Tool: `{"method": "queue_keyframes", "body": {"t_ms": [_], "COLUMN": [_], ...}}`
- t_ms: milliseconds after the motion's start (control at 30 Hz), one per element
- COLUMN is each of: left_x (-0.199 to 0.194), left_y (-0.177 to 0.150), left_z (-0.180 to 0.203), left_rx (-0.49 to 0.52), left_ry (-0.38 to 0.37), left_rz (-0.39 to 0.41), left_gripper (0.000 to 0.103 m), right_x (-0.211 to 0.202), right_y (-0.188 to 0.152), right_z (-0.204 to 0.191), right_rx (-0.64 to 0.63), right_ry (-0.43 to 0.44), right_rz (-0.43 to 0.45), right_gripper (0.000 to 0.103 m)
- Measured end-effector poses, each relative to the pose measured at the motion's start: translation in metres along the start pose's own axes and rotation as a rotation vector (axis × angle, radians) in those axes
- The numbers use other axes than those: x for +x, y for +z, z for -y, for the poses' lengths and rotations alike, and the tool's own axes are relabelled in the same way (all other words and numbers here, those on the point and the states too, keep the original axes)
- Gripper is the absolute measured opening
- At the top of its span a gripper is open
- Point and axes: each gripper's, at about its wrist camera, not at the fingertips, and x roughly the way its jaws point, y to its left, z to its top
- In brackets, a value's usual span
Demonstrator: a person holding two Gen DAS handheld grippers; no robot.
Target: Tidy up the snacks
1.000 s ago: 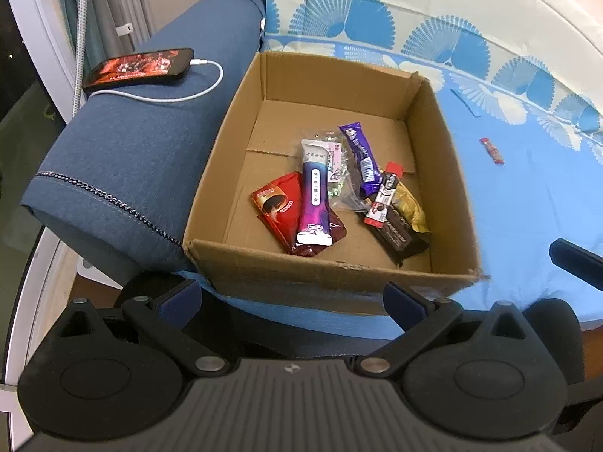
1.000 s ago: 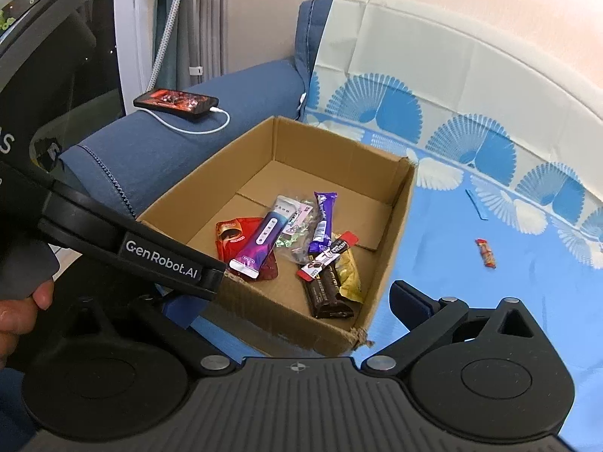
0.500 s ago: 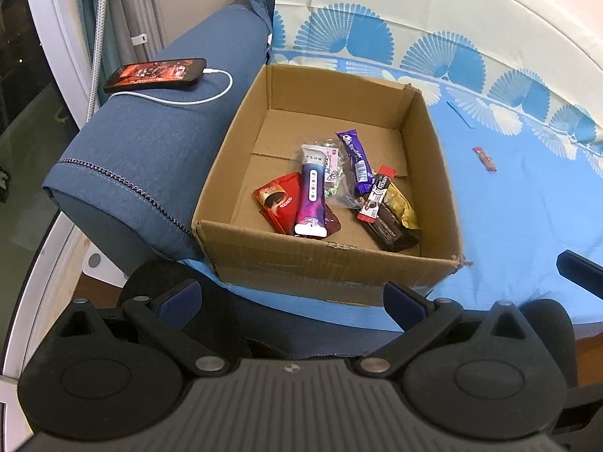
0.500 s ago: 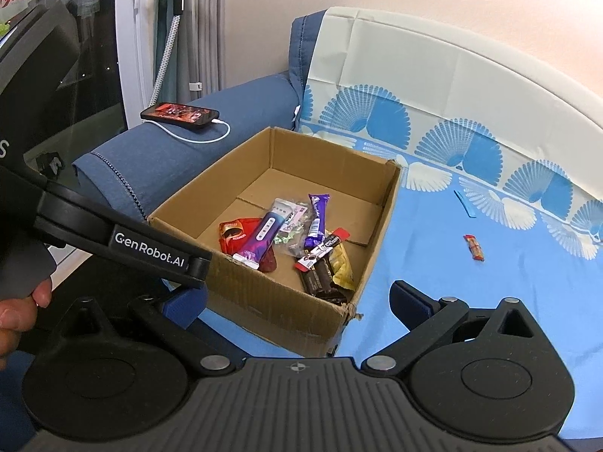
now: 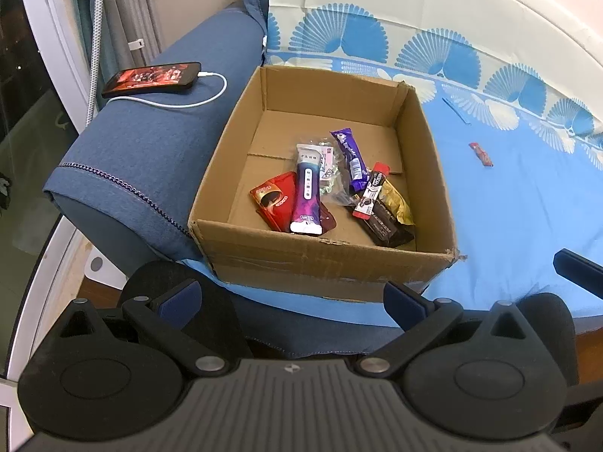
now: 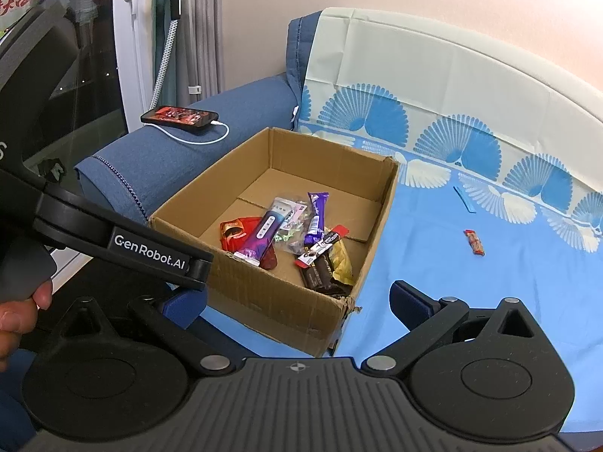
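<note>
Your left gripper (image 5: 293,297) has its fingers spread wide with nothing between them, hanging in front of the near wall of the cardboard box (image 5: 328,267) without touching it. Your right gripper (image 6: 297,303) is the same: fingers wide apart, empty, held just short of the box's near corner, and in its view the black body of the left gripper crosses the lower left, with your hand (image 6: 19,314) wrapped around its handle. Inside the box the snacks lie in a loose heap toward the near side: a red packet (image 5: 273,199) on the left, a long purple and white bar (image 5: 307,190) lying over its edge, a clear bag of sweets (image 5: 331,173) behind that, a purple wrapper (image 5: 350,158) angled toward the back, a black stick with a red tip (image 5: 371,196) laid over a dark brown bar (image 5: 386,226), and a gold wrapper (image 5: 397,203) touching them on the right. One small red snack (image 5: 481,153) lies alone outside the box, well apart from it on the blue cloth (image 5: 508,207) to the right, with a thin blue strip (image 5: 456,111) farther back near the fan pattern. The box sits on that cloth, pressed close against the blue sofa arm (image 5: 150,150), where a phone (image 5: 152,78) rests with its screen lit and a white cable (image 5: 188,103) plugged in. Behind the arm you can see grey curtains (image 6: 203,30) and a white door frame (image 6: 124,45), and a plain pale wall (image 6: 414,0) above the sofa back.
</note>
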Motion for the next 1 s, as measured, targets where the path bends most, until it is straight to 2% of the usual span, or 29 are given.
{"method": "queue_keyframes", "body": {"t_ms": [1000], "left_x": [0.03], "left_y": [0.0], "left_z": [0.004], "left_rx": [-0.003], "left_ry": [-0.007], "left_rz": [-0.099], "left_gripper": [0.103], "right_x": [0.025], "right_y": [-0.005], "right_z": [0.005], "right_rx": [0.042], "right_ry": [0.023], "right_rz": [-0.079], "right_gripper": [0.103]}}
